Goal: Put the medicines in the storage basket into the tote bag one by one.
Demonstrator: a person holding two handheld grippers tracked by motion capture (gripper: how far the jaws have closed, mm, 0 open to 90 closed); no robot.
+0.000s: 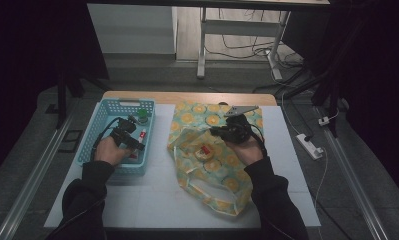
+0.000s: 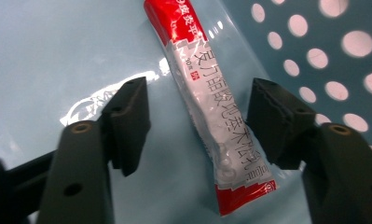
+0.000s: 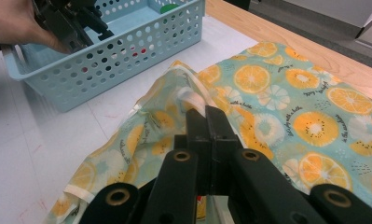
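Note:
A red-and-white sachet [image 2: 211,107] lies flat on the floor of the light blue perforated basket [image 1: 99,131]. My left gripper [image 2: 197,116] reaches down into the basket [image 3: 127,51] with its jaws open on either side of the sachet; the right pad is close to it and the left pad stands apart. My right gripper [image 3: 206,116] is shut on the white-trimmed rim of the orange-print cloth bag [image 3: 286,93] and holds its mouth up. In the high view the bag [image 1: 212,170] lies right of the basket, with a small red item [image 1: 205,150] inside.
A green-capped item [image 1: 143,116] stands in the basket's far right corner. The basket and bag rest on a white board [image 1: 157,195] with a wooden strip [image 1: 187,97] along its far edge. A power strip [image 1: 309,145] and cables lie on the floor at the right.

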